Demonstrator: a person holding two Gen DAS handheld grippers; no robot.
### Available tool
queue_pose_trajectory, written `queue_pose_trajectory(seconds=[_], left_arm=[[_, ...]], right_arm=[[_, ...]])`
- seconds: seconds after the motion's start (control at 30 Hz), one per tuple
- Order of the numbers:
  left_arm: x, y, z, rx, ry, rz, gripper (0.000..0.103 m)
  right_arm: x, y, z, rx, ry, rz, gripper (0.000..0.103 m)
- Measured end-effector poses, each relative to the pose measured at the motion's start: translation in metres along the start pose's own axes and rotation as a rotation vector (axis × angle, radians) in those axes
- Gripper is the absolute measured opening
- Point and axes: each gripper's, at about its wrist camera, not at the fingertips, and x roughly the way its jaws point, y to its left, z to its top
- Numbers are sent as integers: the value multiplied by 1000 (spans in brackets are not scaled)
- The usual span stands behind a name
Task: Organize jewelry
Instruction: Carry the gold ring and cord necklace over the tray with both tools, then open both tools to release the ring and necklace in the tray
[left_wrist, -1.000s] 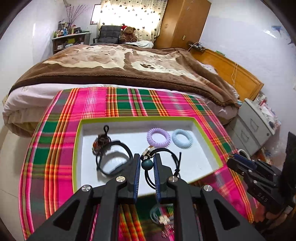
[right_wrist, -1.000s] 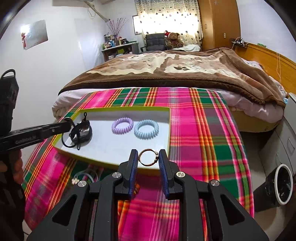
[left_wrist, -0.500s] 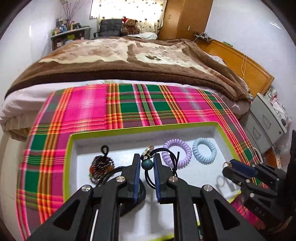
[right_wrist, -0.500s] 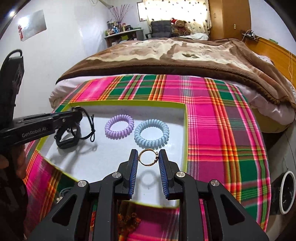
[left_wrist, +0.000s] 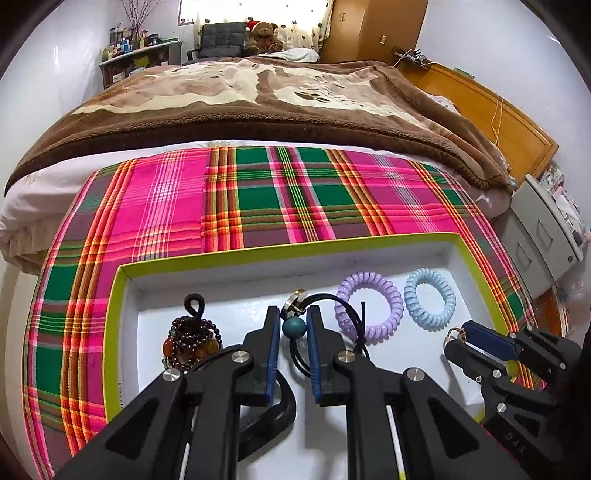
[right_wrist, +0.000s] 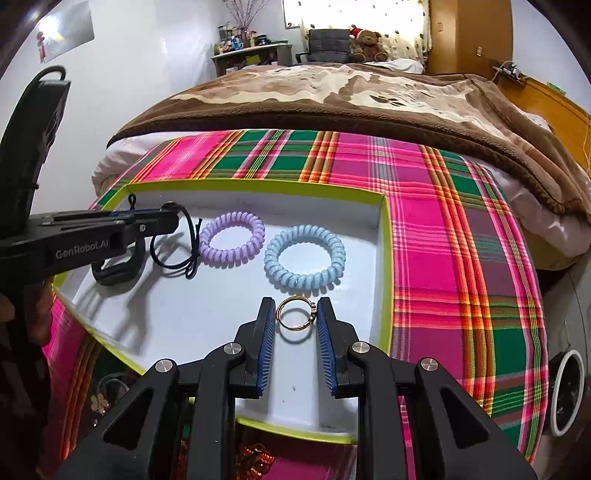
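Observation:
A white tray with a lime-green rim (left_wrist: 288, 248) (right_wrist: 384, 258) lies on the plaid cloth. My left gripper (left_wrist: 293, 325) is shut on a black hair tie with a teal bead (left_wrist: 294, 327), held over the tray; its cord (right_wrist: 173, 254) dangles in the right wrist view. My right gripper (right_wrist: 295, 314) is shut on a gold ring (right_wrist: 295, 313) over the tray's near right part; it also shows in the left wrist view (left_wrist: 456, 334). A purple coil tie (left_wrist: 367, 306) (right_wrist: 232, 236), a blue coil tie (left_wrist: 428, 297) (right_wrist: 304, 257), a beaded bracelet (left_wrist: 192, 341) and a black band (right_wrist: 118, 267) lie in the tray.
The plaid cloth (left_wrist: 258, 199) covers the table, with the bed and brown blanket (left_wrist: 258, 99) behind. More jewelry lies on the cloth in front of the tray (right_wrist: 255, 458). A grey cabinet (left_wrist: 543, 236) stands at the right.
Both grippers have moved forward over the tray, each still holding its item. The tray contents have not moved.

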Motion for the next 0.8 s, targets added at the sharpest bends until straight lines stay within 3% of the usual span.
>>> queue_pose_trajectory(seconds=[0.43,0.57,0.67,0.73,0.8], left_arm=[[6,2,1,-24,23,-4,22],[3,1,1,-27,19,-8,31],[-2,-1,0,-26,9,-12,35],[-5,-1,-1,-25,5,-18,35],[-10,-2,-3,-20,-1,-13,36]], right_arm=[[2,4,1,-21,0,-34,24],[2,4,2,-20,2,-35,24],[-1,3,2,-11,-7,-32,29],[-3,3,2,-10,-14,-31,38],[-7,3,1,-4,-22,-30,39]])
